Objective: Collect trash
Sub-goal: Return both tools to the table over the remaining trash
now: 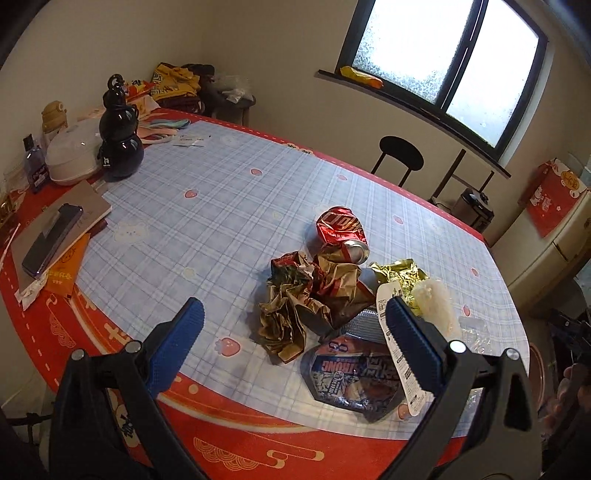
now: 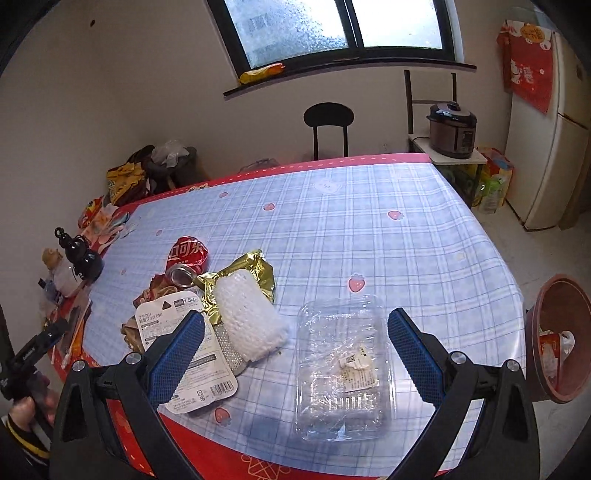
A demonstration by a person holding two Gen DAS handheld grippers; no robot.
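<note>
- The desk (image 2: 369, 221) wears a pale blue plaid cloth dotted with strawberries, laid over a red cover with white and gold patterns along the edges.
- The trash lies in a heap near the desk's front edge: a crushed red can (image 1: 341, 230), crumpled brown paper (image 1: 295, 306), a gold foil wrapper (image 2: 243, 273), a white foam net sleeve (image 2: 249, 317), a white product card (image 2: 184, 354) and a blue printed packet (image 1: 354, 376).
- A clear plastic tray (image 2: 343, 369) sits just beside the heap, on its right.
- The left hand-held gripper (image 1: 295, 332) hangs over the heap, jaws spread wide, holding nothing.
- The right hand-held gripper (image 2: 295, 332) hovers above the clear tray, jaws equally wide and empty.
- A brown bin (image 2: 561, 336) stands off the desk's right edge with some rubbish inside.
- At the far left of the desk: a black gourd-shaped bottle (image 1: 120, 136), a white lidded container (image 1: 74, 155), and a phone (image 1: 51, 240) lying on a notebook (image 1: 85, 210).
- Behind the desk: a frosted window (image 2: 332, 26) with a dark frame, a black round-seated chair (image 2: 328, 118), a pressure cooker (image 2: 452, 129) on a small stand, and a cream fridge (image 2: 554, 129) at right.
</note>
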